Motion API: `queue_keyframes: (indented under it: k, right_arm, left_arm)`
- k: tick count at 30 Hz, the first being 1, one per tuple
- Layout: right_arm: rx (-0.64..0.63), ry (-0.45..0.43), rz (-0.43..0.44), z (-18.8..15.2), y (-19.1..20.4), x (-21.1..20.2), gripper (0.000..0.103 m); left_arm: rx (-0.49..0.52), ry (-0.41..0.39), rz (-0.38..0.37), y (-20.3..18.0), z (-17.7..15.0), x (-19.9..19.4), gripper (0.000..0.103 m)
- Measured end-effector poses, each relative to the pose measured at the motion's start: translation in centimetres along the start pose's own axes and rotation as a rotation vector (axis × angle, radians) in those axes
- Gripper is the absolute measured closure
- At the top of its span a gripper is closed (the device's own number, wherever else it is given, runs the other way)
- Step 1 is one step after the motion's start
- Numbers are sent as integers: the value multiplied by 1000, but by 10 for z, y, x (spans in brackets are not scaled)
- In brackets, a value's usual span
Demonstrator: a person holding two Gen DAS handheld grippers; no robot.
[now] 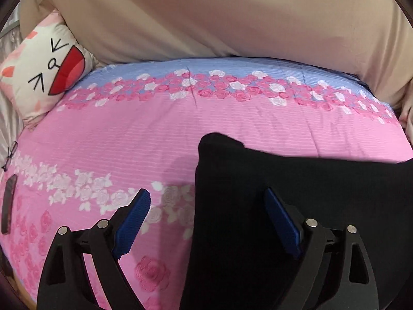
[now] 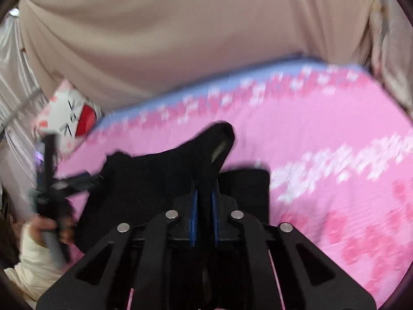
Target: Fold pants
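The black pants (image 1: 296, 188) lie on the pink flowered bedspread (image 1: 129, 142), at the right of the left wrist view. My left gripper (image 1: 207, 196) is open just above the pants' left edge, its right blue pad (image 1: 280, 219) over the cloth and its left pad (image 1: 134, 219) over the bedspread. In the right wrist view my right gripper (image 2: 205, 196) is shut on a fold of the black pants (image 2: 165, 170) and holds it lifted, with a pale label showing near the raised tip. The view is blurred by motion. The left gripper (image 2: 49, 180) and the hand holding it show at far left.
A white cat-face pillow (image 1: 44, 75) sits at the bed's back left corner; it also shows in the right wrist view (image 2: 69, 118). A beige curtain (image 1: 219, 18) hangs behind the bed. A dark flat object (image 1: 7, 204) lies at the left edge.
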State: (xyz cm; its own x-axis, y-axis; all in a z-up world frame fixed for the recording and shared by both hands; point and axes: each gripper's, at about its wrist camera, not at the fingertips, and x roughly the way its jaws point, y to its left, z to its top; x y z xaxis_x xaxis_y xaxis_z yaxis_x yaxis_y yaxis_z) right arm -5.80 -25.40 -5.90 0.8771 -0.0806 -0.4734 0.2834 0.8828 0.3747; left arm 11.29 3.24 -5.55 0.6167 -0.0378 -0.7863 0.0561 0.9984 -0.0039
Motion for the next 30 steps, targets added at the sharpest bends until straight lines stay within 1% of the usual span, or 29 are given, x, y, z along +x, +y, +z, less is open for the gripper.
queue_keyframes:
  k: [1, 2, 3, 4, 5, 6, 8, 10, 12, 13, 14, 15, 16, 17, 18, 19, 20, 21, 22, 23, 24, 26, 27, 28, 29, 30]
  right_arm:
    - [-21, 69, -36, -6, -6, 19, 90]
    - [-11, 149, -52, -18, -16, 44, 84]
    - [33, 139, -27, -24, -24, 47, 81]
    - [108, 95, 23, -24, -31, 37, 80]
    - [138, 70, 30, -21, -33, 28, 80]
    - [160, 14, 15, -18, -33, 12, 78]
    - [151, -100, -1, -6, -25, -22, 77]
    - [114, -138, 31, 6, -11, -37, 77]
    - [72, -107, 123, 17, 16, -30, 77]
    - [65, -83, 169, 19, 26, -21, 77]
    - [53, -43, 215, 22, 39, -2, 77]
    - [48, 3, 246, 23, 47, 19, 77]
    - [78, 66, 267, 23, 52, 50, 78]
    - [96, 110, 264, 22, 52, 72, 78]
    - [107, 147, 238, 20, 48, 94, 78]
    - [123, 175, 150, 16, 37, 117, 81]
    - [148, 177, 121, 11, 27, 127, 87]
    - [195, 171, 127, 7, 13, 131, 103]
    - [283, 155, 187, 3, -6, 129, 103]
    - [314, 146, 196, 2, -16, 126, 103]
    - [317, 131, 181, 0, -20, 123, 103]
    - [332, 127, 184, -1, -24, 119, 103]
    - [332, 115, 159, -1, -21, 113, 103]
    - [314, 78, 127, -1, -13, 100, 103]
    - [280, 42, 115, 1, -3, 88, 101]
    - [219, 8, 80, 0, 6, 75, 98]
  left_arm:
    - [-13, -1, 7, 0, -2, 3, 5]
    - [-25, -1, 19, 1, -2, 8, 5]
    - [-30, 7, 14, 0, -3, 13, 5]
    - [-33, 11, 7, 2, -3, 14, 5]
    - [-40, 9, 0, 4, -1, 11, 5]
    - [-49, 12, -4, 9, 0, 5, 5]
    - [-70, -9, 12, 15, 3, -14, 7]
    - [-88, -81, -17, 20, 4, -45, 7]
    - [-99, -112, -77, 14, 11, -64, 7]
    - [-96, -119, -113, 5, 16, -67, 6]
    - [-90, -119, -122, -1, 19, -66, 6]
    - [-71, -110, -105, -13, 24, -57, 5]
    - [-53, -100, -69, -22, 26, -45, 5]
    - [-38, -78, -17, -30, 28, -29, 5]
    - [-27, -42, 58, -35, 31, -7, 5]
    - [-29, -3, 101, -35, 30, 12, 5]
    - [-38, 29, 100, -33, 29, 25, 5]
    - [-78, 84, 63, -26, 27, 40, 5]
    - [-118, 115, 19, -18, 27, 46, 5]
    - [-157, 125, -21, -9, 27, 49, 5]
    - [-184, 125, -31, -3, 28, 51, 5]
    - [-201, 136, -38, 1, 26, 55, 5]
    - [-196, 135, -32, 0, 25, 54, 5]
    - [-186, 129, -21, -1, 25, 54, 5]
    - [-170, 121, -5, -4, 26, 54, 5]
    - [-150, 111, 17, -8, 27, 54, 5]
